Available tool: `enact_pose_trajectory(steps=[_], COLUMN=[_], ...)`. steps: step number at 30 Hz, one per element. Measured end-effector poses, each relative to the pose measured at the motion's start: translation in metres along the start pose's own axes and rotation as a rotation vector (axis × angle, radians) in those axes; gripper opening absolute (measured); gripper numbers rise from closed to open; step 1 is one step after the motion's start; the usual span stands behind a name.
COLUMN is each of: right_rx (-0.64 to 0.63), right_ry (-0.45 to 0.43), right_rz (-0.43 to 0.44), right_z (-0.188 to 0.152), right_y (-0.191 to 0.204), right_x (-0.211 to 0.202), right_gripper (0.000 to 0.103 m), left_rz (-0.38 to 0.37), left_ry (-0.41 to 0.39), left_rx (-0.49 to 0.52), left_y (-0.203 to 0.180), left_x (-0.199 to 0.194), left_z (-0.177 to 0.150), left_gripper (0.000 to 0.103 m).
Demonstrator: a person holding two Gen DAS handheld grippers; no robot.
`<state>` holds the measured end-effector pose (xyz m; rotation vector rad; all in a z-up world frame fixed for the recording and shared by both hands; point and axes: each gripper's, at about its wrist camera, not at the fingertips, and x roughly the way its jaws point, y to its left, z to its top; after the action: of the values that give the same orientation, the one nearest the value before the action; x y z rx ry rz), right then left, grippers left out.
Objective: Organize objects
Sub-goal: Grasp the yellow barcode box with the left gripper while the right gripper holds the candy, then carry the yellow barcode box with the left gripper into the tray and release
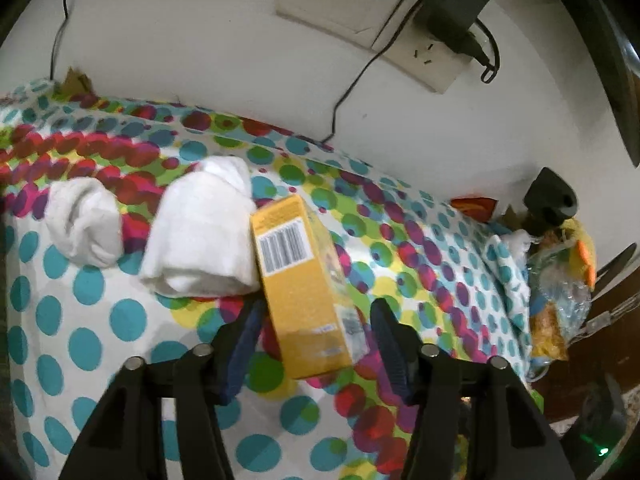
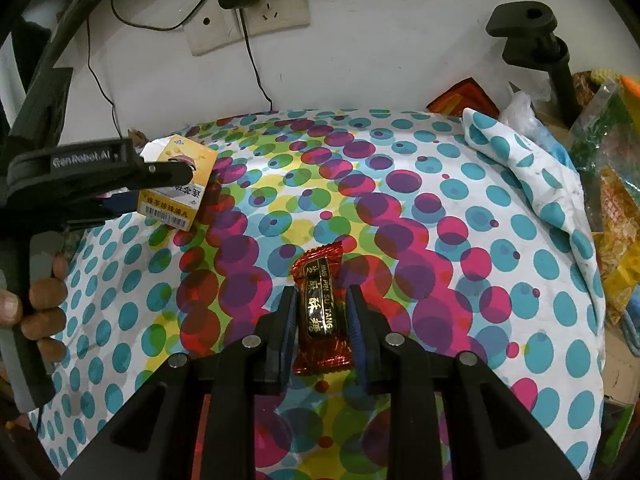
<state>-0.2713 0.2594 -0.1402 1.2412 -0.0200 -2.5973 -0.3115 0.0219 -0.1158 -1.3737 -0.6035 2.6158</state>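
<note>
Both wrist views look closely down the jaws, sharing the dotted cloth (image 1: pixel 100 320) and wall socket (image 2: pixel 276 12).

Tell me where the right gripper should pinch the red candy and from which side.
Pinch the red candy across its plump middle, on the two long edges, not the crimped ends. It lies flat on the dotted cloth, long axis in line with the right gripper, whose open fingers already flank it. Probably best to come straight down from above and close; the flat ends would likely slip or crumple.

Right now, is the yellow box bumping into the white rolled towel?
Touching. In the left wrist view the yellow box leans its upper left edge against the bigger white rolled towel, with no tablecloth showing between them.
</note>
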Motion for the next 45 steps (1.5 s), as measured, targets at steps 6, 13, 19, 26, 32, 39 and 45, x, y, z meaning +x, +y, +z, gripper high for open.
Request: enact_pose_trajectory(steps=[6, 13, 19, 26, 32, 39, 45], right_rx=[0.0, -0.006, -0.005, -0.006, -0.012, -0.037, -0.055], right_ry=[0.0, 0.001, 0.001, 0.001, 0.003, 0.004, 0.008], right_rz=[-0.001, -0.01, -0.008, -0.01, -0.024, -0.057, -0.083], right_z=[0.002, 0.002, 0.002, 0.003, 0.003, 0.002, 0.001], right_y=[0.001, 0.006, 0.003, 0.005, 0.008, 0.011, 0.015], right_x=[0.002, 0.005, 0.004, 0.003, 0.004, 0.006, 0.006], right_gripper=[0.025, 0.025, 0.025, 0.025, 0.025, 0.025, 0.025], left_rz=[0.042, 0.084, 0.114, 0.154, 0.212, 0.297, 0.374], left_ry=[-0.007, -0.03, -0.042, -0.052, -0.079, -0.12, -0.146], left_rx=[0.083, 0.161, 0.238, 0.285, 0.278, 0.23, 0.18], left_y=[-0.008, -0.014, -0.017, -0.004, 0.028, 0.081, 0.128], left_x=[-0.004, -0.02, -0.042, -0.079, -0.118, -0.162, -0.192], left_z=[-0.004, -0.012, -0.026, -0.046, -0.052, -0.045, -0.036], left_gripper=[0.033, 0.033, 0.033, 0.033, 0.033, 0.033, 0.033])
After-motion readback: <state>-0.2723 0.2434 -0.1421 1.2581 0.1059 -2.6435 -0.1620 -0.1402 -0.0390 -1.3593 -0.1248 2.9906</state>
